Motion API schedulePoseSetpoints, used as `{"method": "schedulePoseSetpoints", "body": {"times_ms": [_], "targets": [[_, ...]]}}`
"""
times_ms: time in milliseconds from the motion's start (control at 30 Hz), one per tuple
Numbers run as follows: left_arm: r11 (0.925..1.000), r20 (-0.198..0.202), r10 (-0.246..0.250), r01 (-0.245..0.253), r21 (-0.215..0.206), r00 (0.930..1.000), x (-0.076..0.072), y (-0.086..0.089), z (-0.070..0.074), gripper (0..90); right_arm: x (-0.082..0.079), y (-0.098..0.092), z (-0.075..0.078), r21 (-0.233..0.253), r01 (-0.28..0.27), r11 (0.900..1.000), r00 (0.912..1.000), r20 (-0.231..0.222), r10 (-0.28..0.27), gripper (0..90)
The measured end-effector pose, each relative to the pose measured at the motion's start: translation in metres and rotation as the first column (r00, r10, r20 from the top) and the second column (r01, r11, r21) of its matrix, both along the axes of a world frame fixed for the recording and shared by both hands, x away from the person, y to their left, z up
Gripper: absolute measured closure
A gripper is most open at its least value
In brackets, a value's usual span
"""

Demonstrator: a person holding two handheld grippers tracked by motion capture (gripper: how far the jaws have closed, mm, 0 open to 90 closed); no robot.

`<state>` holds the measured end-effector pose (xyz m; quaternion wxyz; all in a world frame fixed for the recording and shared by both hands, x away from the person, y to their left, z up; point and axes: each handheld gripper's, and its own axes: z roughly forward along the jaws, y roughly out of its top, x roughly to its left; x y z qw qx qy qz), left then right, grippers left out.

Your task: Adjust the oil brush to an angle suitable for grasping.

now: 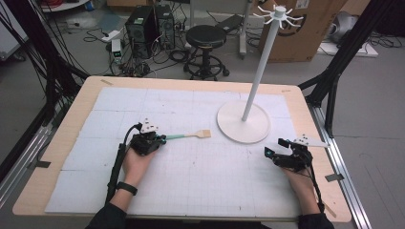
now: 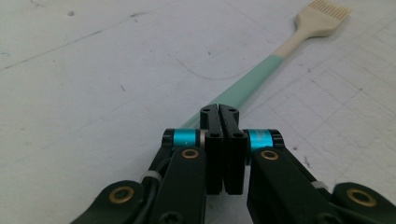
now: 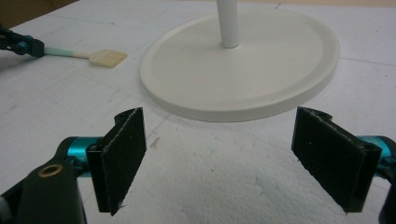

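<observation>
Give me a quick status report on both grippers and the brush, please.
Left gripper shut on the brush handle's end, brush lying flat on the mat. Right gripper open, holding nothing, facing the white stand base. Nothing in the way.

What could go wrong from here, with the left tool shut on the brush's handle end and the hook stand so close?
The left tool grips the brush only at the tip of its green handle, so the long free end may droop or swivel when lifted. The stand is tall on a narrow pole; a bump near its hooks could rock it. The right tool waits open beside the stand's base and might nudge it.
</observation>
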<state>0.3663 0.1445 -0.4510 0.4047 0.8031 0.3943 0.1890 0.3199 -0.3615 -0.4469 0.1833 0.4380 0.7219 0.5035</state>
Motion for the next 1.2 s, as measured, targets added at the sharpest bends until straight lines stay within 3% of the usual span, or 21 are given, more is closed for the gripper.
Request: {"method": "schedulePoseSetpoints", "body": {"times_ms": [267, 467, 600, 667, 700, 733, 800, 867, 933, 1100, 1200], "targets": [[0.9994, 0.006, 0.03, -0.03, 0.017, 0.9995, 0.011, -0.001, 0.0, 87.7, 0.0, 0.0, 0.0, 0.0, 0.001, 1.0, 1.0, 0.0, -0.001, 17.2], [0.9987, -0.007, 0.046, -0.046, -0.021, 0.9989, 0.014, 0.002, 0.0, 87.6, 0.0, 0.0, 0.0, 0.0, -0.002, 1.0, 1.0, -0.002, 0.002, 17.2], [0.9977, -0.005, 0.043, -0.043, -0.052, 0.9991, 0.012, 0.006, 0.004, 74.2, -0.001, 0.0, 0.0, 0.002, -0.002, 1.0, 1.0, -0.005, 0.002, 17.2], [0.9938, 0.029, 0.059, -0.056, -0.096, 0.9978, 0.006, 0.015, 0.013, 67.9, -0.001, 0.0, 0.0, 0.004, -0.002, 1.0, 1.0, -0.005, 0.002, 17.2], [0.9938, 0.029, 0.059, -0.056, -0.096, 0.9978, 0.006, 0.015, 0.013, 61.6, -0.001, 0.0, 0.0, 0.004, -0.003, 1.0, 1.0, -0.006, 0.003, 17.2], [0.9879, 0.045, 0.047, -0.04, -0.15, 0.9979, 0.001, 0.027, 0.02, 56.7, 0.0, 0.0, 0.0, 0.003, -0.003, 1.0, 1.0, -0.005, 0.003, 17.2], [0.9848, 0.051, 0.044, -0.034, -0.171, 0.9978, -0.002, 0.034, 0.023, 45.7, -0.001, 0.0, 0.0, 0.001, -0.003, 1.0, 1.0, -0.004, 0.003, 17.2], [0.9741, 0.096, 0.047, -0.025, -0.225, 0.9943, -0.012, 0.058, 0.032, 38.3, 0.0, 0.0, 0.0, 0.0, -0.004, 1.0, 1.0, -0.004, 0.004, 17.2], [0.9715, 0.109, 0.052, -0.025, -0.236, 0.9927, -0.015, 0.066, 0.035, 34.1, 0.0, 0.0, 0.0, -0.003, -0.004, 1.0, 1.0, -0.004, 0.004, 17.2], [0.9522, 0.162, 0.08, -0.027, -0.304, 0.9835, -0.029, 0.105, 0.044, 28.4, 0.0, 0.0, 0.0, -0.005, -0.004, 1.0, 1.0, -0.003, 0.004, 17.3], [0.9482, 0.185, 0.093, -0.03, -0.316, 0.9784, -0.035, 0.125, 0.044, 23.8, 0.0, 0.0, 0.0, -0.007, -0.009, 1.0, 1.0, -0.003, 0.009, 17.3]]}}
